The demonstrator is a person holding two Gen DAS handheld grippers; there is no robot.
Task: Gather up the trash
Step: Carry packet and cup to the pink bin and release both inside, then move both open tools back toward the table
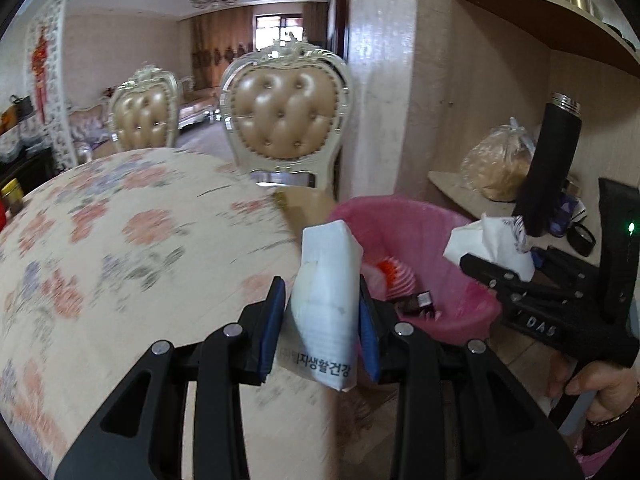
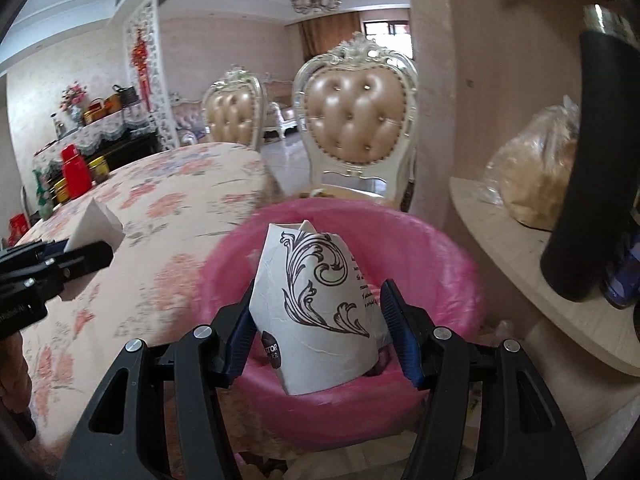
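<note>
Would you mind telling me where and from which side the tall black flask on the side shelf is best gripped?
Grip the black flask across its straight mid-body, coming from its open front, level with the shelf. It stands nearly upright and round, so the jaws can close on opposite walls. The bagged bread crowds one side and the wall lies behind, so I would avoid those; the metal rim looks slippery.

Brightness: both views are evenly lit by soft daylight, a little pink in the right wrist view.
Light source: a bright window at the far end of the room; its panes are blown out. The chandelier gives no visible glow.
Glare: sheen on the padded chair back and the floor behind it.
Blur: the flowered bench cloth and pink bin are smeared.
Distortion: strong fisheye bending, with dark corners.
</note>
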